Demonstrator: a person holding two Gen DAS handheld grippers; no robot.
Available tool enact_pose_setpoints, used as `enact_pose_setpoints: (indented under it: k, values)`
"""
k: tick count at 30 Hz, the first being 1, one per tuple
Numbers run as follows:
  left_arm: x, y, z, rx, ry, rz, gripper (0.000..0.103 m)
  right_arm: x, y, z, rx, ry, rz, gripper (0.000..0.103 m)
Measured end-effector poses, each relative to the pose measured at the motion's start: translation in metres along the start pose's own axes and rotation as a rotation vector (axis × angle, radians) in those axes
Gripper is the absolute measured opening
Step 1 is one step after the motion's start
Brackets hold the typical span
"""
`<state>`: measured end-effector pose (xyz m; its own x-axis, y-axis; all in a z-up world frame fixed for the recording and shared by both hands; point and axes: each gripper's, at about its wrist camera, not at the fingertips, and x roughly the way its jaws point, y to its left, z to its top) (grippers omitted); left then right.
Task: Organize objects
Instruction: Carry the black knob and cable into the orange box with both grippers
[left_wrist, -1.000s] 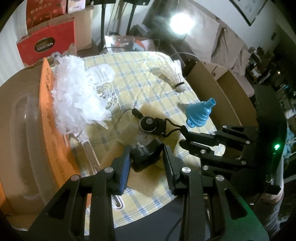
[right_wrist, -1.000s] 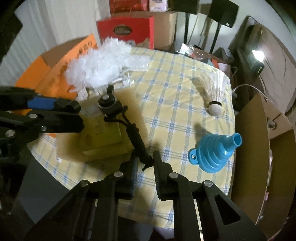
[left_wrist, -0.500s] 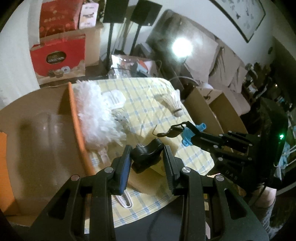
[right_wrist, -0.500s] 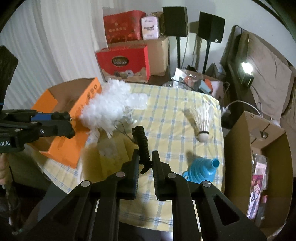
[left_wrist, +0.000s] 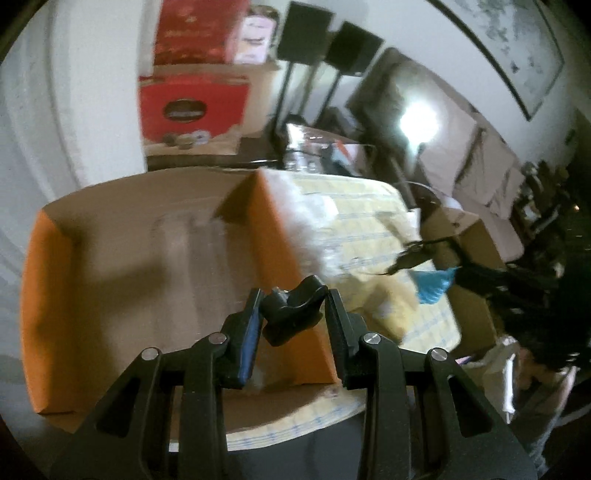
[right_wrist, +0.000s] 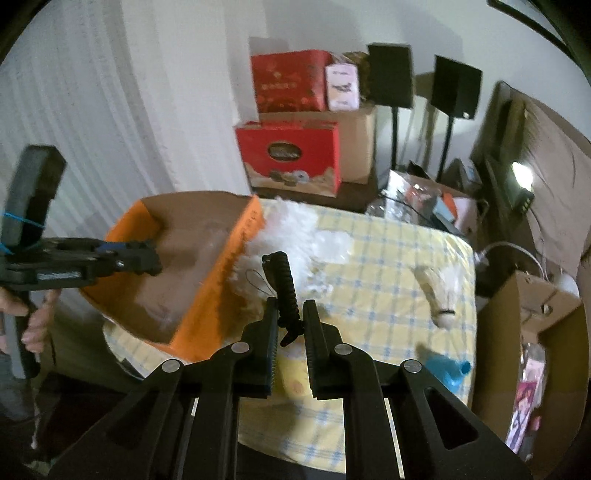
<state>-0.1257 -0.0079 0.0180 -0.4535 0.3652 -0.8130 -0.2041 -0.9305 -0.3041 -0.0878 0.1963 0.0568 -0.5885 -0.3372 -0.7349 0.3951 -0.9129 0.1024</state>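
My left gripper (left_wrist: 291, 301) is shut on a chunky black plastic clip (left_wrist: 293, 314), held above the near wall of the open orange cardboard box (left_wrist: 280, 236). My right gripper (right_wrist: 290, 308) is shut on a black coiled cord (right_wrist: 284, 280) with a thin loop at its top, hanging in the air over the table's left part. In the right wrist view the left gripper (right_wrist: 146, 258) reaches over the orange box (right_wrist: 218, 291). In the left wrist view the cord (left_wrist: 413, 254) shows blurred at the right.
On the yellow checked tablecloth (right_wrist: 391, 258) lie a white fluffy bundle (right_wrist: 291, 232), a shuttlecock (right_wrist: 443, 295), a blue funnel (right_wrist: 445, 373) and a yellow packet (right_wrist: 293, 376). Red gift boxes (right_wrist: 291, 155) and speakers stand behind. An open brown carton (right_wrist: 554, 332) sits to the right. A hand (right_wrist: 35, 325) holds the left gripper.
Both grippers have lifted off the table with their black pieces and swung left. The left one has gone from above the yellow packet to over the orange box.
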Motion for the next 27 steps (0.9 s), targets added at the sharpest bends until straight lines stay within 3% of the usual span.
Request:
enact_pose_setpoints:
  k: [11, 19, 27]
  values:
    - [0.033, 0.057, -0.013, -0.102, 0.090, 0.040, 0.031, 0.014, 0.060, 0.034, -0.073, -0.015, 0.071, 0.012]
    - [0.054, 0.063, -0.023, -0.092, 0.145, 0.053, 0.031, 0.051, 0.087, 0.052, -0.079, 0.025, 0.127, 0.012]
    - [0.054, 0.063, -0.025, -0.080, 0.139, 0.078, 0.034, 0.093, 0.098, 0.060, -0.074, 0.075, 0.129, 0.012]
